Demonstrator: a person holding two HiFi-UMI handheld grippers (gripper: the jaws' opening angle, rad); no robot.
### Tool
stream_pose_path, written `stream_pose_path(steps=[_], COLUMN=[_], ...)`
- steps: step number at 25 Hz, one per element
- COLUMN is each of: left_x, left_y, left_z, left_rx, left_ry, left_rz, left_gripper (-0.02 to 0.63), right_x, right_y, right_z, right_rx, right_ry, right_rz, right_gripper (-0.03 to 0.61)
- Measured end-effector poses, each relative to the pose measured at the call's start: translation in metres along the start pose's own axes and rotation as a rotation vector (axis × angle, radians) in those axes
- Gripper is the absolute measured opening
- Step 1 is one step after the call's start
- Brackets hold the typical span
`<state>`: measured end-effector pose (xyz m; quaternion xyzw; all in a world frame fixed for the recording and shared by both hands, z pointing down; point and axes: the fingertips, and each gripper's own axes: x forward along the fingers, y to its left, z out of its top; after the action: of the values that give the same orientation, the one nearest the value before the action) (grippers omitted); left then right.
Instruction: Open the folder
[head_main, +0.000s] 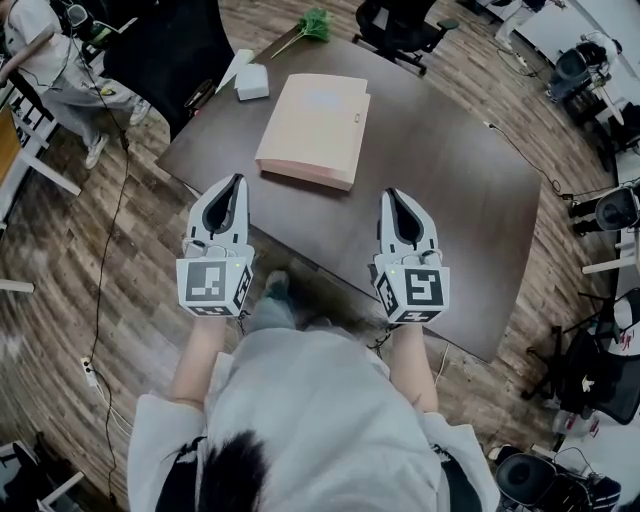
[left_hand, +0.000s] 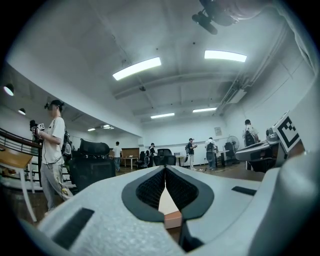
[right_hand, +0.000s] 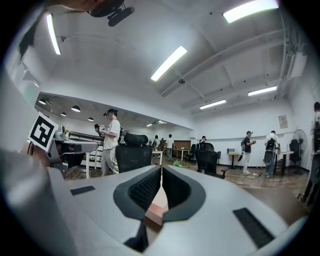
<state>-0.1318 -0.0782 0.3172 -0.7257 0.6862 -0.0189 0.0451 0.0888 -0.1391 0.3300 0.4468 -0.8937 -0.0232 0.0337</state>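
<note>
Left gripper (head_main: 236, 182) and right gripper (head_main: 392, 195): jaws closed, nothing held, both above the near edge of the table (head_main: 450, 190). Folder (head_main: 315, 125) lies shut on the table, farther away, between them.

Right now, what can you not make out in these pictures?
- Folder: both gripper views show only a sliver past the shut jaws; the left gripper and right gripper hide the rest.
- Small mark on its cover, head view: too small to identify.
- Green item at the table's far edge, head view: too small to name.
</note>
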Motion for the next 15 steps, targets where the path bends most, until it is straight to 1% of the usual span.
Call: stream_pose_path(steps=[7, 15], left_x=[-0.005, -0.005], left_y=[-0.007, -0.014], left_z=[0.005, 0.011], left_rx=[-0.003, 0.001], left_ry=[-0.009, -0.022], left_rz=[-0.007, -0.009], left_gripper=[0.011, 0.011], right_x=[-0.014, -0.023], right_y=[-0.002, -0.008], right_z=[0.013, 0.020], right_rx=[0.017, 0.030], right_ry=[-0.064, -0.089], right_rz=[-0.004, -0.007], right_gripper=[0.014, 0.014])
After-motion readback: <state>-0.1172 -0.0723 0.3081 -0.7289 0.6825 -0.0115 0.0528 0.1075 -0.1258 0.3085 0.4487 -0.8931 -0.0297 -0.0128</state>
